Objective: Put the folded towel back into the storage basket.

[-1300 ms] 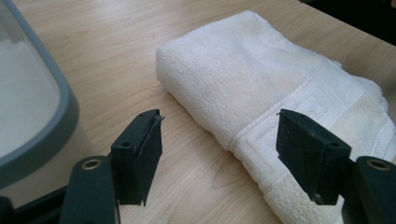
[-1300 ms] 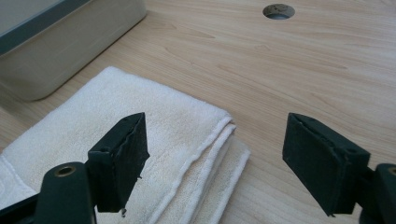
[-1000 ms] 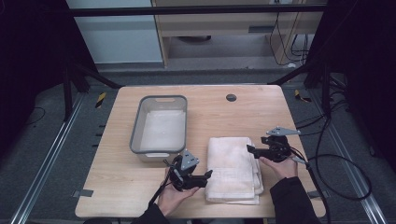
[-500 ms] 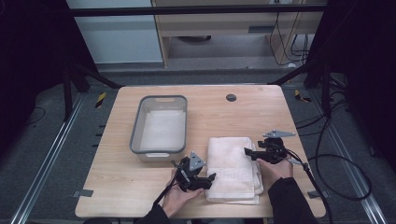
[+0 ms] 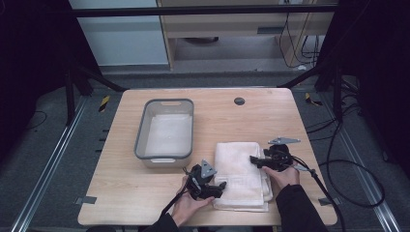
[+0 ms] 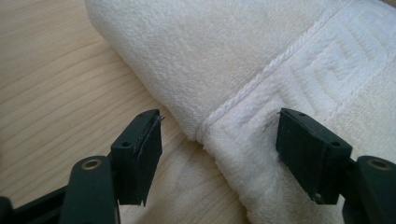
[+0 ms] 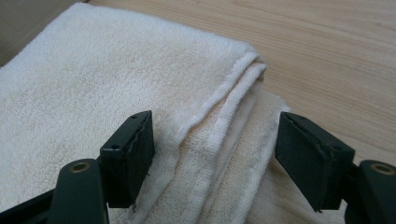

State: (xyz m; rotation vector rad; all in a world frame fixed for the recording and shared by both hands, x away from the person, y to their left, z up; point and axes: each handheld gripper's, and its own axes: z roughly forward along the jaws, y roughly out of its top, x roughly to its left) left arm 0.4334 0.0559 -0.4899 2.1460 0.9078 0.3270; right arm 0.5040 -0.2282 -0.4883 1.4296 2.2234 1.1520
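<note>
A stack of folded white towels lies on the wooden table near its front edge. My left gripper is low at the stack's front left edge and open. In the left gripper view its gripper has one jaw over bare wood and the other over the towel's patterned border. My right gripper hovers at the stack's right side, open. Its gripper straddles the layered folded edge of the towel. Its jaws have just been closing a little and do not press the cloth.
A grey plastic bin with a white towel lying flat inside stands left of the stack. A round dark cable hole sits at the table's back. Cables trail off the right gripper toward the table's right edge.
Both grippers have sunk closer to the towel stack. The left one has also shifted right, up to the stack's edge.
</note>
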